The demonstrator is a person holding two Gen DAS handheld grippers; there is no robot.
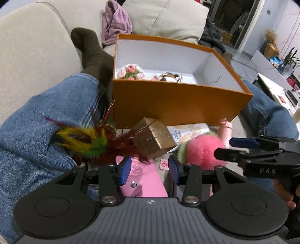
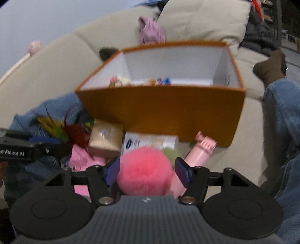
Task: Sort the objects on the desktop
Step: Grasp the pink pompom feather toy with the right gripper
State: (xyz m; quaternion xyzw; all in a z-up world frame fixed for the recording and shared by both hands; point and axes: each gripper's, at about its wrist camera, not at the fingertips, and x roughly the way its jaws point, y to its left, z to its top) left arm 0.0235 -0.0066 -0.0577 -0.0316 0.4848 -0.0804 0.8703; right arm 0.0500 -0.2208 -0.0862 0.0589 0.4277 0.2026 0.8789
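Note:
An orange box (image 1: 178, 105) with a white inside stands open on the sofa; a flower ornament (image 1: 131, 71) lies in it. In front of it lie a gold box (image 1: 153, 138), a feather toy (image 1: 84, 140), a pink fluffy ball (image 1: 202, 150), a pink bottle (image 1: 226, 129) and a pink flat pouch (image 1: 142, 178). My left gripper (image 1: 149, 169) is open over the pouch, nothing pressed between its pads. In the right wrist view my right gripper (image 2: 148, 171) straddles the pink ball (image 2: 144, 172); its jaws stand wide and a small gap shows at the right pad (image 2: 182, 171).
A person's legs in blue jeans (image 1: 37, 131) and dark socks (image 1: 90, 50) flank the pile on both sides. A purple cloth (image 1: 116, 20) and a cushion (image 1: 165, 16) lie behind the box. A white printed tube (image 2: 150, 142) lies under the ball. A low table (image 1: 277, 88) is far right.

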